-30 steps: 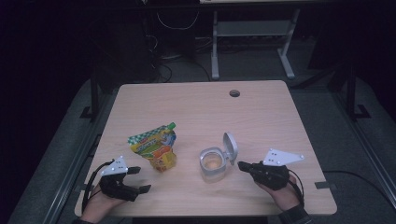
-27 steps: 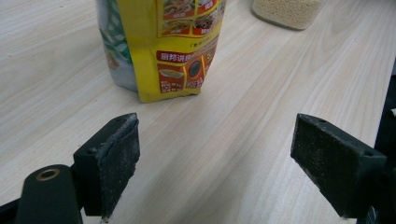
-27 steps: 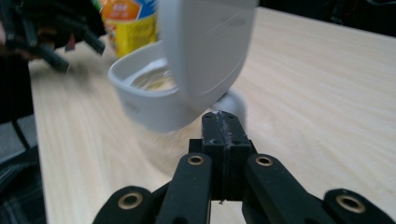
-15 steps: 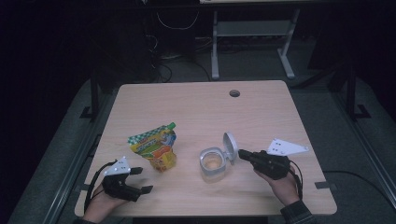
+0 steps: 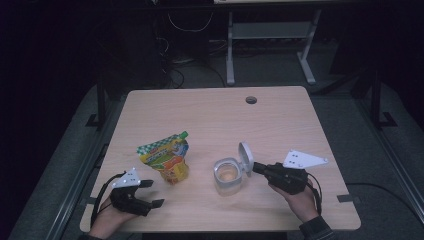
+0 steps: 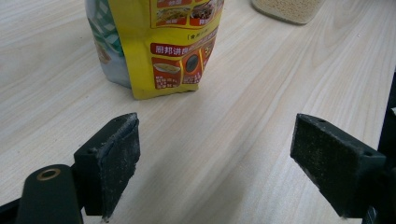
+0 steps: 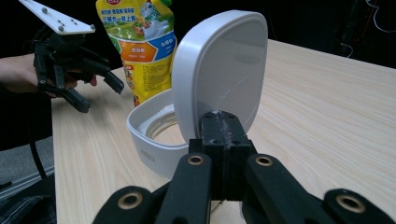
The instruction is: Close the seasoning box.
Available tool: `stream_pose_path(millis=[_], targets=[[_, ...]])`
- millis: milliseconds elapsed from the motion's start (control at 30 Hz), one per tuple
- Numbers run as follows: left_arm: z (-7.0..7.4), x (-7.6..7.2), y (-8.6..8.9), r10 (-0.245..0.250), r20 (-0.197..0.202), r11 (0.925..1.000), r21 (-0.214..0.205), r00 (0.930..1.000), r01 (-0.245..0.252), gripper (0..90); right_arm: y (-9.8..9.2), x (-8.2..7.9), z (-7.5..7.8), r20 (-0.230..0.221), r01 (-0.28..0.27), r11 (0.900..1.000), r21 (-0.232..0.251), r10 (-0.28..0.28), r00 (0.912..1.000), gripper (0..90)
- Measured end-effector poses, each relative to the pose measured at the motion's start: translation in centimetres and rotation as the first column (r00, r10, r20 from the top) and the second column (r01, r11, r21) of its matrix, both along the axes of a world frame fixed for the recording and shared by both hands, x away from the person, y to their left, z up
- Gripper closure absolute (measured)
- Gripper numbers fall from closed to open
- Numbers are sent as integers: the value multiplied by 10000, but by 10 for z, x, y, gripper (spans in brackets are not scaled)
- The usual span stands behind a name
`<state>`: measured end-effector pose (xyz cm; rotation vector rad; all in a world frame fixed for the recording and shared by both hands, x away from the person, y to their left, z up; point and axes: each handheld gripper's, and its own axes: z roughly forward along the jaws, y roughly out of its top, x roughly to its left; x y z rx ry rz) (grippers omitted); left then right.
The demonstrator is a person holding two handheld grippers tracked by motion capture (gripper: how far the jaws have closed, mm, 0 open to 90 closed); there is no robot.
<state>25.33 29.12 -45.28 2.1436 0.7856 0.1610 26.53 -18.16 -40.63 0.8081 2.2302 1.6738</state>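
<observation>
A yellow and green stand-up food pouch (image 5: 165, 160) stands left of centre on the wooden table (image 5: 220, 115). To its right is a clear jar (image 5: 227, 177) with a white flip lid (image 5: 245, 154) raised upright. My right gripper (image 5: 257, 167) is shut with nothing between its jaws. In the right gripper view its joined tips (image 7: 226, 128) sit right up against the back of the lid (image 7: 219, 70), with the jar's white rim (image 7: 144, 135) beyond. My left gripper (image 5: 150, 192) rests open near the front edge. Its jaws (image 6: 215, 154) point at the pouch (image 6: 159, 46), a short gap away.
A round cable hole (image 5: 251, 100) lies near the table's far edge. Dark floor, cables and a metal frame (image 5: 270, 45) lie beyond the table. Bare wood stretches across the far half. The left gripper (image 7: 98, 88) appears beside the pouch (image 7: 140, 42) in the right gripper view.
My right gripper has shifted a little away from the front edge, up to the raised lid. The left gripper, pouch and jar have not moved.
</observation>
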Motion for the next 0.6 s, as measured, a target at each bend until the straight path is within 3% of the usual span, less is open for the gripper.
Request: stream_pose_path(millis=[400,600], targets=[[0,1,1,-2,-8,10000,-33,10000,2,159,8,-1,-2,1,-484,9988,-94,484,9988,899],[0,2,2,66,-46,9999,-126,10000,-66,159,2,0,-2,74,-246,9997,-83,246,9997,899]])
